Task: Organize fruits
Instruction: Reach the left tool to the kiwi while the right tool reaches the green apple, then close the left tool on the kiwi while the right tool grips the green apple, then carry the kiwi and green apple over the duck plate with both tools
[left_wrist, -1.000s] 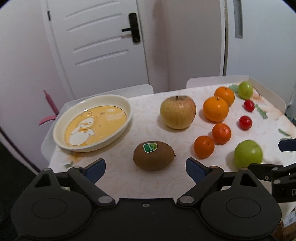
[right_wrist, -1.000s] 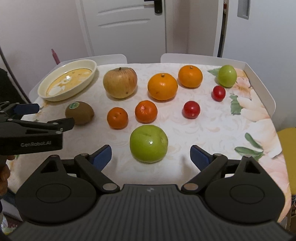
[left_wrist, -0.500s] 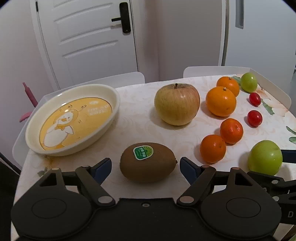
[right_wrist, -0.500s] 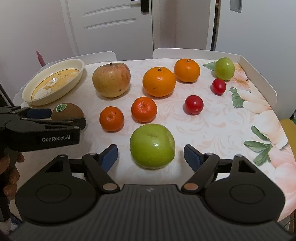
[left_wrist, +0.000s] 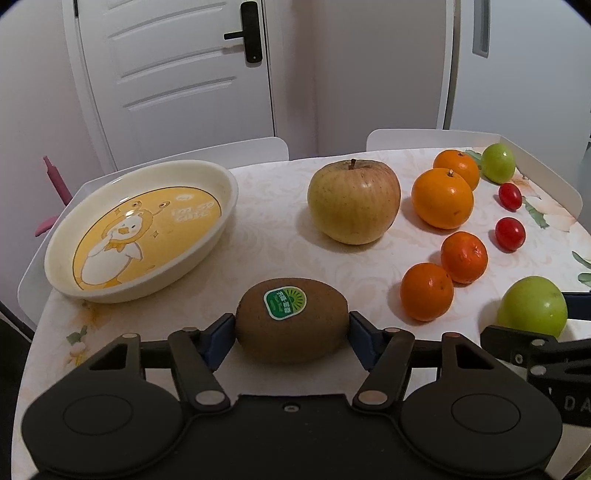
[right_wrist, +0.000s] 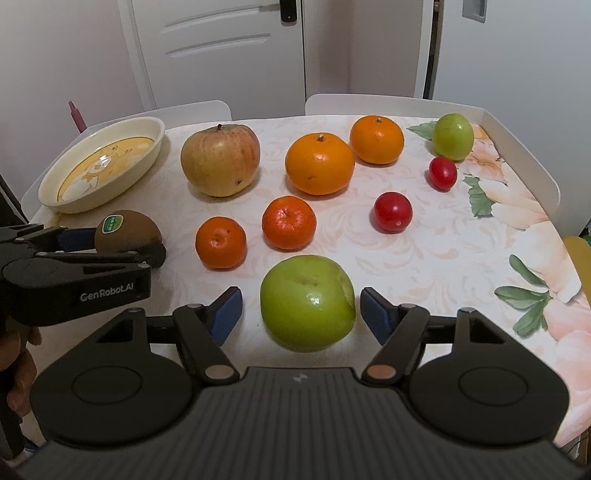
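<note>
Left gripper (left_wrist: 291, 328) jaws have just closed onto the fuzzy brown stickered kiwi (left_wrist: 291, 320); right gripper (right_wrist: 301, 314) jaws, narrowing, flank the large green apple (right_wrist: 307, 302) without contact. Both lifts seem imminent.

Looking fuzzy and matt brown, the kiwi (left_wrist: 291, 321), with a glossy green sticker (left_wrist: 284, 302) shining on top. Gleaming smooth and waxy, the big green apple (right_wrist: 307, 302), catching a highlight. Showing dimpled, shiny orange peel, the mandarins (right_wrist: 220, 242) and oranges (right_wrist: 319, 163). Glinting like polished glass, the small red tomatoes (right_wrist: 392, 211). Appearing duller and speckled, the yellow-red apple (left_wrist: 354, 201). Shining as glazed cream ceramic near the tabletop's far left corner, the dish (left_wrist: 221, 176). Lying smooth with a soft sheen, the floral table covering (right_wrist: 461, 236), material hard to tell. Looking like matt black plastic, the gripper bodies, with blue pads (right_wrist: 225, 314) seeming rubbery and small metal rivets (right_wrist: 220, 371) glinting.
</note>
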